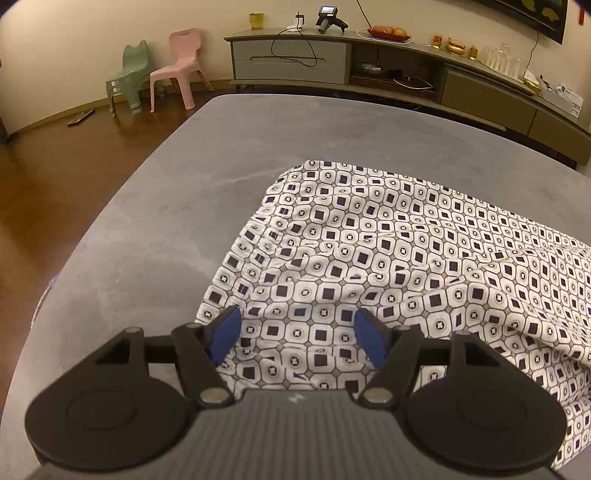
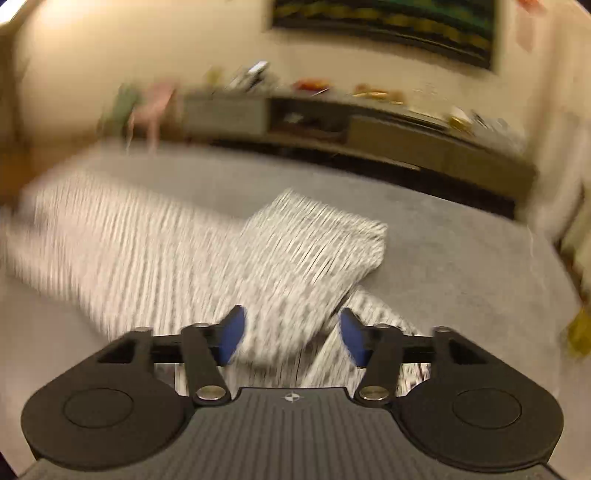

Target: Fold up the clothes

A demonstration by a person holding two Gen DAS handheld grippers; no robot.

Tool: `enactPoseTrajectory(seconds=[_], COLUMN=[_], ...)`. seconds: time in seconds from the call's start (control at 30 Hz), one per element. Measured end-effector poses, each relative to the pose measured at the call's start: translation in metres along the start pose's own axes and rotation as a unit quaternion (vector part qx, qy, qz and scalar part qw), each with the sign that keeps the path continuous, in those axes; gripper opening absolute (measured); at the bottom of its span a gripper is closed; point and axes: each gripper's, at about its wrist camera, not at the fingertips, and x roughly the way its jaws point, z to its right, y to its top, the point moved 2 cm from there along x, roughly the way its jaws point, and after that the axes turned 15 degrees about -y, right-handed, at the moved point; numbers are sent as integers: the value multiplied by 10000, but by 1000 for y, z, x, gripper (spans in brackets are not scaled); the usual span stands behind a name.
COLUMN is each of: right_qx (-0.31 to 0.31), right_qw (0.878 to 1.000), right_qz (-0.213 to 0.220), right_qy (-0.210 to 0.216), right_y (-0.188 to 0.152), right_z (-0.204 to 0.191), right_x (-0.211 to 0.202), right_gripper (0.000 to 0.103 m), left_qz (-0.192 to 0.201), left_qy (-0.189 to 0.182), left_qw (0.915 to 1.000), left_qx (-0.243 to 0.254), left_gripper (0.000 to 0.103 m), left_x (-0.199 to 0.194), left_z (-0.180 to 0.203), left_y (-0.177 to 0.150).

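On the grey bed [image 1: 207, 192], seen from the left wrist camera, lies one patterned garment [image 1: 388, 258], white cloth printed with dark squares and small rings. It spreads from the near middle toward the right edge of the view, with a raised fold running across its right part. One left gripper [image 1: 297, 334] hangs over the garment's near edge, its two blue pads [image 1: 227, 338] standing wide apart with cloth showing beneath the gap; nothing is pinched between them. Beyond the bed stand two small plastic chairs, one pink chair [image 1: 181, 66] and one green chair [image 1: 129, 75], side by side on the wooden floor [image 1: 55, 177]. A long low cabinet [image 1: 369, 62] runs along the wall, carrying one red plate of fruit [image 1: 389, 32] and a cluster of clear glasses [image 1: 502, 59] too bunched to count.

From the right wrist camera everything beyond the tool is smeared by motion blur. The same garment [image 2: 207, 251] shows as one pale streaked mass on the bed [image 2: 461, 258], with one folded flap lying on top toward the middle. One right gripper [image 2: 291, 334] sits above the cloth's near part, its two pads wide apart and gripping nothing. Whether they touch the cloth cannot be told through the blur.
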Motion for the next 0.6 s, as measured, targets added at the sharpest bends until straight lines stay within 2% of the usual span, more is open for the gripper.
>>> enactPoseTrajectory(seconds=[0.03, 0.07, 0.2, 0.27, 0.33, 0.4, 0.43, 0.5, 0.53, 0.57, 0.6], right_qx=[378, 658, 1097, 1198, 1177, 1083, 1037, 1240, 1627, 1919, 2097], right_qw=[9993, 9977, 9884, 9821, 9806, 9821, 9845, 9899, 9859, 9792, 9702], right_qz=[-47, -174, -981, -1347, -1490, -1509, -1382, -570, -75, 379, 779], right_qy=[-27, -45, -375, -553, -482, -329, -308, -383, -376, -544, -926], right_y=[11, 20, 32, 33, 24, 27, 31, 53, 63, 71, 74], right_z=[9, 10, 8, 9, 4, -3, -4, 11, 26, 40, 53], right_x=[11, 28, 122, 158, 170, 177, 171, 129, 104, 79, 56], right_gripper=[82, 83, 80, 64, 24, 0, 0, 0, 0, 0, 0], left_qz=[9, 19, 30, 28, 27, 36, 40, 63, 78, 94, 108], left_qy=[20, 26, -42, -57, -67, -69, -67, -20, 13, 48, 78], left_qw=[10000, 10000, 10000, 10000, 10000, 9999, 9999, 10000, 10000, 9999, 9999], left_qx=[16, 20, -20, 18, 57, 74, 78, 52, 30, 0, -31], left_gripper=[72, 72, 73, 73, 74, 74, 74, 74, 74, 74, 73], left_x=[1, 1, 1, 1, 2, 4, 6, 8, 8, 9, 10], left_z=[3, 5, 4, 1, -2, -4, -5, -8, -9, -11, -11], left_y=[0, -2, -4, -4, -3, -1, 0, 3, 4, 5, 6])
